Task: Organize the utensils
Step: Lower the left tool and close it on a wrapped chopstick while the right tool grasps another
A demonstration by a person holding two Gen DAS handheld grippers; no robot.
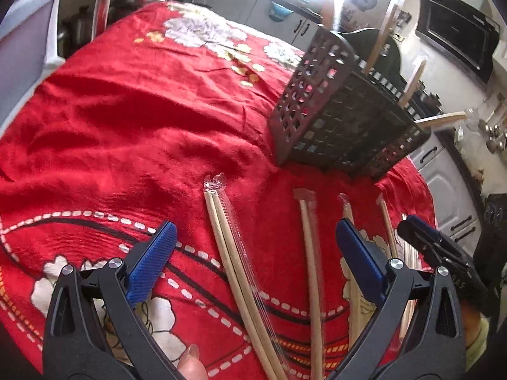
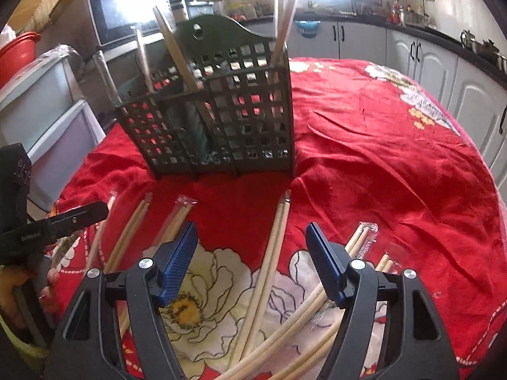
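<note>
**Desk:** What sits nearest the cameras?

**Photographer:** 2 handheld claws, both spread apart and grasping nothing. The left gripper (image 1: pixel 256 253) hangs over a wrapped pair of chopsticks (image 1: pixel 234 253) lying on the red floral tablecloth (image 1: pixel 126 126); the pair runs between its blue pads (image 1: pixel 152 266), touching neither. The right gripper (image 2: pixel 252 258) hangs likewise over another pair (image 2: pixel 269 262), its pads clear of the wood.

**Desk:** Where are the utensils relative to the holder?

**Photographer:** In front of the dark lattice utensil holder (image 2: pixel 221 117), on the camera side, several chopstick pairs are fanned out on the cloth, some in clear sleeves (image 2: pixel 185 202). Their tips point toward the holder's base without reaching it. Beside the right gripper, toward the picture's left edge, the other claw (image 2: pixel 63 221) shows with fingers (image 2: pixel 50 281) wrapped around its handle.

**Desk:** And farther back?

**Photographer:** Inside the holder, upright chopsticks (image 2: pixel 172 44) lean out above its rim. Behind the holder stand white kitchen cabinets (image 2: pixel 358 39) and a microwave (image 2: pixel 117 9); a bright glare washes out the space above.
</note>
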